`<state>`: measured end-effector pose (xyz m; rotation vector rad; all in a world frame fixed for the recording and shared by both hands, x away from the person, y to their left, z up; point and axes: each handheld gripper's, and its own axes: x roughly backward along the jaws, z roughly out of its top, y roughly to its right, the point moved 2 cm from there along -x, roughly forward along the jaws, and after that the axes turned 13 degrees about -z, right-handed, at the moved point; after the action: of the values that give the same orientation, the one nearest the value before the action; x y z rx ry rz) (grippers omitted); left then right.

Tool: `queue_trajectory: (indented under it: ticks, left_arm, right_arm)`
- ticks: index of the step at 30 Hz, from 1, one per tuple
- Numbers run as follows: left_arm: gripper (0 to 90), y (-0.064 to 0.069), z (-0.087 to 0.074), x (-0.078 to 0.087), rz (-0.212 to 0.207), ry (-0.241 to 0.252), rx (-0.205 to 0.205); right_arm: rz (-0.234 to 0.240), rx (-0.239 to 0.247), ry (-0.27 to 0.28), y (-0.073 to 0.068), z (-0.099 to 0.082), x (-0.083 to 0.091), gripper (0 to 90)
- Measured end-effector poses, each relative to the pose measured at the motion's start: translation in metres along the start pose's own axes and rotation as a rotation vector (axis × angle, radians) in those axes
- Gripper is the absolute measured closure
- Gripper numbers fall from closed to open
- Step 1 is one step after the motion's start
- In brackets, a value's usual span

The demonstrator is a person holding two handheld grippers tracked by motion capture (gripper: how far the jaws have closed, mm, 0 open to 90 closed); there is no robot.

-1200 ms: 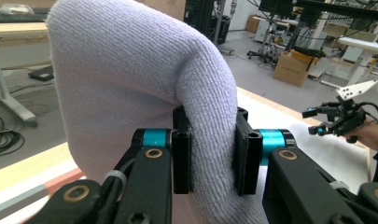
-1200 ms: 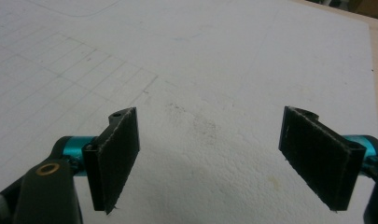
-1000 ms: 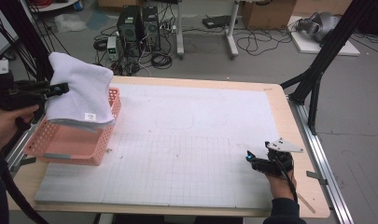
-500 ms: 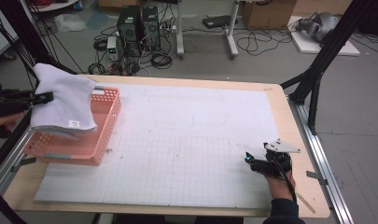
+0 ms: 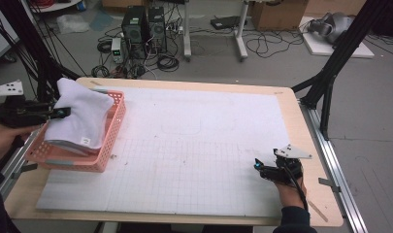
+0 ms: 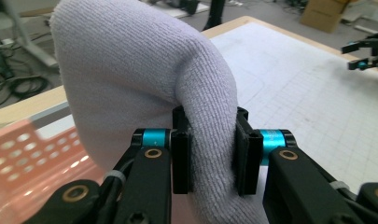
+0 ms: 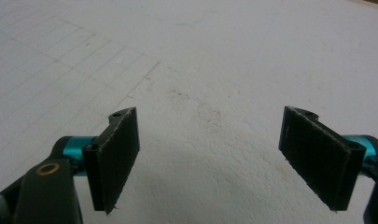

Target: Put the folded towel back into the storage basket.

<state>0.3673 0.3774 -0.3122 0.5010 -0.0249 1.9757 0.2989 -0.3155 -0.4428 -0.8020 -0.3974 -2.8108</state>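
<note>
A folded white towel [image 5: 80,114] hangs over the pink plastic basket [image 5: 106,145] at the table's left edge, its lower end inside the basket. My left gripper [image 5: 63,112] is shut on the towel's thick fold; in the left gripper view both pads pinch the towel [image 6: 144,79] between them, above the basket [image 6: 23,154]. My right gripper [image 5: 258,166] rests low over the white gridded mat at the front right, held by a hand. In the right gripper view its jaws stand wide open [image 7: 210,158] with bare mat between them.
A white gridded mat [image 5: 194,145] covers most of the wooden table [image 5: 310,145]. Black frame legs stand at the left and right of the table. Computers, cables and boxes lie on the floor beyond the far edge.
The left gripper has carried the towel downward and to the left, so it now sags into the basket. The right gripper has stayed where it was.
</note>
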Motion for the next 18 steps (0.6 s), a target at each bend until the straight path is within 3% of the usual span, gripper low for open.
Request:
queue_trajectory:
  ticks: [12,16,18]
  left_arm:
    - [72.2,-0.024,-0.023,-0.02,0.017,0.026,0.071]
    - [72.2,-0.025,-0.022,-0.025,0.002,0.04,0.077]
    - [72.3,-0.022,-0.021,-0.028,-0.025,0.062,0.077]
  right_arm:
    - [-0.004,-0.001,-0.003,0.002,-0.002,0.001,19.1]
    - [-0.003,-0.003,-0.001,0.001,0.0,0.002,19.1]
    - [-0.004,0.0,-0.003,0.001,0.0,0.002,19.1]
